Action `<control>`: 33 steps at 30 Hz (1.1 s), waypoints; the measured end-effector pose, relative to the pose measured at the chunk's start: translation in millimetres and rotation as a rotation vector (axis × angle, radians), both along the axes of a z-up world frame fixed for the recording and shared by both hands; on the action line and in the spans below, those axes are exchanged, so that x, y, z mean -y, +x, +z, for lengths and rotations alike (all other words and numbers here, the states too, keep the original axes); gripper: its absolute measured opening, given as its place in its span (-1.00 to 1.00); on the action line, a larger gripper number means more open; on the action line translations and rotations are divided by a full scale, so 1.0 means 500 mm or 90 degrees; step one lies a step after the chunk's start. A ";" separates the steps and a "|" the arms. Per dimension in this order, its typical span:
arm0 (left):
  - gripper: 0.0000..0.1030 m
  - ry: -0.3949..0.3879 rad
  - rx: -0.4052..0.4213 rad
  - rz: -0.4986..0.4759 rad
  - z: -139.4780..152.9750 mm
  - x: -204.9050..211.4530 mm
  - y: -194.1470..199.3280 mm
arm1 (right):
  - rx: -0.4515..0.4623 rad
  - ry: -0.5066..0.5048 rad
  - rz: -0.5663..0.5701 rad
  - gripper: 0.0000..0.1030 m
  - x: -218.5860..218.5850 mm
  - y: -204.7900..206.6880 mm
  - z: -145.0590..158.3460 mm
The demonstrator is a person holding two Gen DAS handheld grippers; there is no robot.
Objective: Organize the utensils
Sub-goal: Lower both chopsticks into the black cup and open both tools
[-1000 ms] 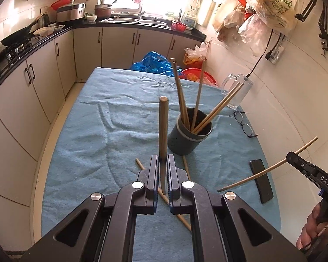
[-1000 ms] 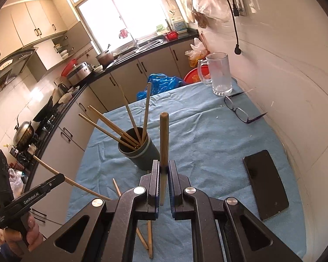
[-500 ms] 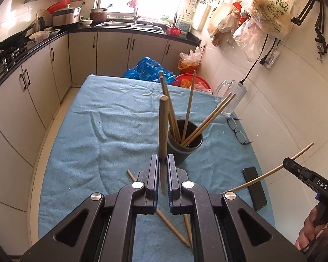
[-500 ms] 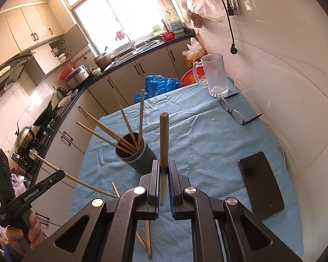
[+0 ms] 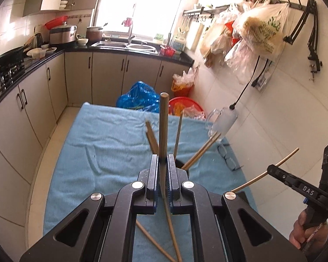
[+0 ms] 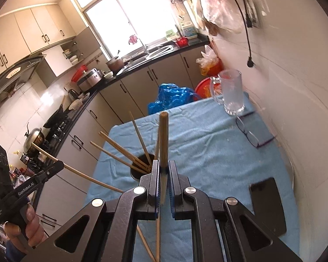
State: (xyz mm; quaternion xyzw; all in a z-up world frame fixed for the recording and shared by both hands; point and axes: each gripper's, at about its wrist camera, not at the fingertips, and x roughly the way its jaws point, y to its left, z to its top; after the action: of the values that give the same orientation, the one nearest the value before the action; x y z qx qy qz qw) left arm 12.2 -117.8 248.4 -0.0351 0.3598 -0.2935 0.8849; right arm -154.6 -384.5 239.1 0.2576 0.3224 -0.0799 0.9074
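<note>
Clamping one chopstick each, left gripper (image 5: 163, 170) and right gripper (image 6: 163, 171) — jaws nearly closed, sticks upright

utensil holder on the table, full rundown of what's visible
The holder is a dark grey, round, open-topped cup that looks like plastic, standing upright on the blue cloth. Both views hide most of it behind the gripper bodies; only part of the rim and dark interior show. Several wooden chopsticks stand in it, fanned out and leaning on the rim. Nothing grips it.
</note>
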 end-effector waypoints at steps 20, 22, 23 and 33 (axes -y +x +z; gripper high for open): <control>-0.88 0.008 0.000 0.021 -0.010 0.091 0.073 | 0.007 -0.012 0.042 -0.85 0.006 0.169 0.022; -0.88 0.009 -0.004 0.023 -0.017 0.095 0.079 | 0.001 -0.012 0.043 -0.85 0.007 0.180 0.014; -0.88 0.011 -0.006 0.025 -0.021 0.096 0.082 | -0.001 -0.011 0.044 -0.85 0.007 0.186 0.010; -0.88 0.029 -0.033 0.028 -0.069 0.112 0.103 | -0.047 -0.015 0.059 -0.85 0.001 0.218 -0.048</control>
State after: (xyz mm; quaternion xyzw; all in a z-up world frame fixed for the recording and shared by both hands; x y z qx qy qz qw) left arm 63.9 -174.0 213.7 -0.0308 0.3885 -0.2649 0.8820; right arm -45.5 -385.1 215.1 0.2285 0.3665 -0.0511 0.9005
